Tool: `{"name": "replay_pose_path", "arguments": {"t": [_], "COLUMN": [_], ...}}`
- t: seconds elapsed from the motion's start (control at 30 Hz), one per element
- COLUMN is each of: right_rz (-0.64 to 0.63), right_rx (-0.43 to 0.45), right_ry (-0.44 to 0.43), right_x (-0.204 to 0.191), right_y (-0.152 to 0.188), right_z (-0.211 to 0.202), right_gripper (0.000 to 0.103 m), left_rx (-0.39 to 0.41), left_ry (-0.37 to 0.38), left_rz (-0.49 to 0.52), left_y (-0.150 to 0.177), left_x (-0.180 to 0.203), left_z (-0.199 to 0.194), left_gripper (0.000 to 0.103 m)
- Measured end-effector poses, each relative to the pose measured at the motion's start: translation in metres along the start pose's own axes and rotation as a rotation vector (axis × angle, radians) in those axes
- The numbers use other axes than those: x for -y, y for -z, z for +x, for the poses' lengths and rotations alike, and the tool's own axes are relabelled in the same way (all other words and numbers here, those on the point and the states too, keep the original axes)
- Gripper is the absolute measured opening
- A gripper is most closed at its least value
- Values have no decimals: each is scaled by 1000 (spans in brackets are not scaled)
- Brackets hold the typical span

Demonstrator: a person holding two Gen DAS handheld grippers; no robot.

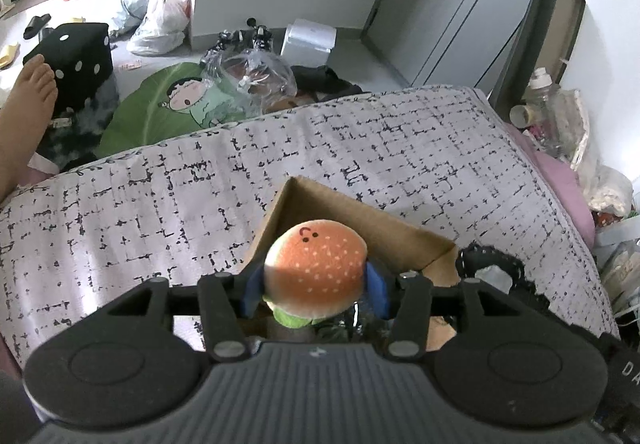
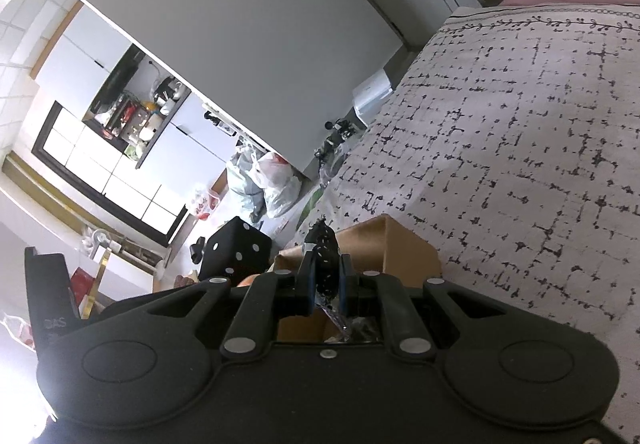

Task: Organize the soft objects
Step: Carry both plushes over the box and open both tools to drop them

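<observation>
The left tongs [image 1: 316, 290] squeeze the burger toy [image 1: 316, 270] just above the cardboard box [image 1: 360, 222] on the bed [image 1: 160, 195], ready to drop it in. The right tongs [image 2: 326, 280] pinch a black spotted cloth [image 2: 325, 244] over the box too.

Daylight via blown-out window [image 2: 108, 167]; heavy fisheye warp at edges, slightly soft.

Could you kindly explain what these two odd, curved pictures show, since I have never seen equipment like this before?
No robot here: a person holds a two-finger claw in each hand, and each claw carries a wide-angle camera looking along its fingers. In the left view, the left claw is shut on a plush hamburger above a cardboard box, which sits on a patterned bedspread. In the tilted right view, the right claw pinches a black speckled soft item beside the same box; what it is I cannot tell.
</observation>
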State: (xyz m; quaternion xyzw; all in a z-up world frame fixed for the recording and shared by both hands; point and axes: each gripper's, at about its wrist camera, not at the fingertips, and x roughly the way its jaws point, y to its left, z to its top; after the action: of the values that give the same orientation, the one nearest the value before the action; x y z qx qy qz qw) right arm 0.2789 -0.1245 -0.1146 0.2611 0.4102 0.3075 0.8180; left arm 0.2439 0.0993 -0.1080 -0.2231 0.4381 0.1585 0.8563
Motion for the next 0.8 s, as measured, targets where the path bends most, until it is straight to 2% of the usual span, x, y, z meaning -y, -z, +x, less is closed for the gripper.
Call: {"name": "replay_pose_path", "arguments": {"t": [0.23, 0.63, 0.73, 0.77, 0.8], "right_rz": [-6, -16, -11, -14, -14], "right_rx": [-11, -37, -66, -78, -82], "right_ry": [1, -46, -55, -45, -38], "right_x": [-10, -32, -36, -37, -37], "right_y": [3, 10, 13, 14, 16], "right_z": [19, 51, 59, 61, 62], "right_gripper": [11, 12, 19, 31, 36], "left_rx": [-36, -32, -32, -32, -32], "left_ry": [21, 18, 14, 12, 10], "left_rz": [7, -19, -16, -15, -15], "left_y": [-5, -24, -26, -26, -26], "left_x": [-7, -35, -40, -40, -41], "left_z": [8, 3, 1, 0, -1], "left_gripper": [58, 59, 59, 59, 59]}}
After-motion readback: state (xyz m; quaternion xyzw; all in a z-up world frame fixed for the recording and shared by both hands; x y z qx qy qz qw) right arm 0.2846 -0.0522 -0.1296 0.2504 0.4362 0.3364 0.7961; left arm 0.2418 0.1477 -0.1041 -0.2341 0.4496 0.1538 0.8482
